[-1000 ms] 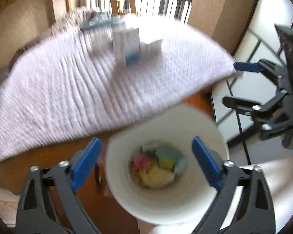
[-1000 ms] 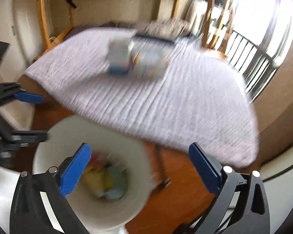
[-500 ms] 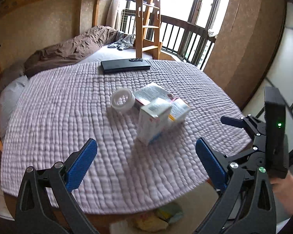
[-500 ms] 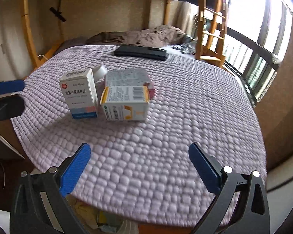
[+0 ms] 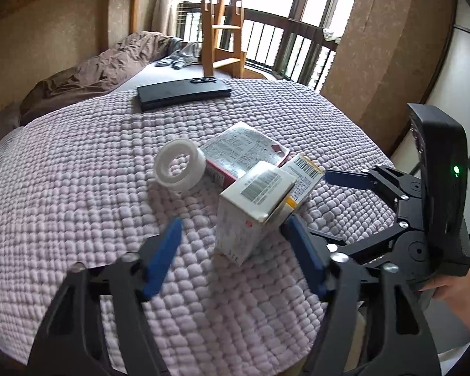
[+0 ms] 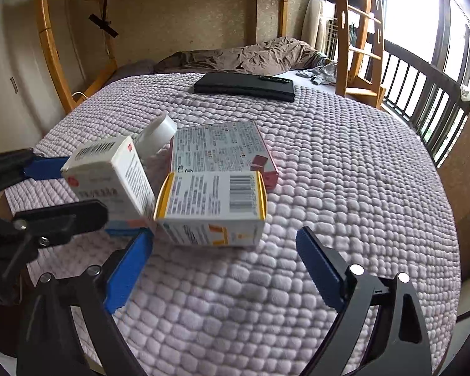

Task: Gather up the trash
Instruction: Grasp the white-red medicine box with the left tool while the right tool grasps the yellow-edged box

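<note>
On the lilac quilt [image 5: 78, 188] lie a white carton with a blue base [image 5: 250, 210] [image 6: 109, 181], a white and yellow carton [image 6: 213, 210] [image 5: 304, 178], a flat pink carton [image 5: 244, 153] [image 6: 219, 147] and a white tape roll [image 5: 178, 169] [image 6: 158, 133]. My left gripper [image 5: 235, 250] is open, its fingers on either side of the tilted white carton. My right gripper [image 6: 222, 269] is open, just short of the white and yellow carton.
A black flat case [image 5: 181, 94] [image 6: 244, 86] lies further back on the bed. A brown duvet [image 6: 241, 54] is bunched by the wall. A wooden ladder [image 5: 222, 22] and a balcony railing [image 6: 423, 94] stand to the right. The bed's edge is just below both grippers.
Both grippers rose from over the white bin, now out of view, and moved in over the bed toward the cartons. The white carton now stands tilted between my left fingers.
</note>
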Demonstrator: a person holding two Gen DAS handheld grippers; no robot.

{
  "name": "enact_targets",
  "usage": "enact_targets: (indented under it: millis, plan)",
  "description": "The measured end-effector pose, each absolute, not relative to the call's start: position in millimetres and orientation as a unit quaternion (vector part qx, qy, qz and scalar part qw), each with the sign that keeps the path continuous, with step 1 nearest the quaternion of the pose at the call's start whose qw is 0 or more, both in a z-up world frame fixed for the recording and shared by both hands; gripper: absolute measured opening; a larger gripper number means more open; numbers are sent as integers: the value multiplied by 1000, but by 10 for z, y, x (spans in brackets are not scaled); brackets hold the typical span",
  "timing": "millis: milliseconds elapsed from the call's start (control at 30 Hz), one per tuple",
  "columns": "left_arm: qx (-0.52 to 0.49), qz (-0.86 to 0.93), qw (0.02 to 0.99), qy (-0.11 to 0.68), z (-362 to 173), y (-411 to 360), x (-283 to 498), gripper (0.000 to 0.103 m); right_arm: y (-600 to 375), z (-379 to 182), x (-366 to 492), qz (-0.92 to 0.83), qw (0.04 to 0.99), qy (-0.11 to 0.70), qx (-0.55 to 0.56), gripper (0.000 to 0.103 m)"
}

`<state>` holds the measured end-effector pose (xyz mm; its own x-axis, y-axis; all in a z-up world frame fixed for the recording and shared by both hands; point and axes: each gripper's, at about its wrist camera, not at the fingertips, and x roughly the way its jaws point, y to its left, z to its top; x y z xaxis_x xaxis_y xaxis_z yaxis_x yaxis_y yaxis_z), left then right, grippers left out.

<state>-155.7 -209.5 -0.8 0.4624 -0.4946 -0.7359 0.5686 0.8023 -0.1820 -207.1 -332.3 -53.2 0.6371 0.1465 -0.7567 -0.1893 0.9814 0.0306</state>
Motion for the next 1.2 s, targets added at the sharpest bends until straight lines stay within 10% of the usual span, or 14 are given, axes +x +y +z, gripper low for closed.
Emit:
enact_targets:
  millis: [400, 1200]
  plan:
    - [42, -347, 838, 418, -90, -2185, -1376, 43, -3302, -588, -1862, 115, 895, 431, -13, 65]
    - [40, -339, 839, 425, -38, -2154, -1545, 36, -3544, -354, -2180, 89, 900, 419, 74, 63]
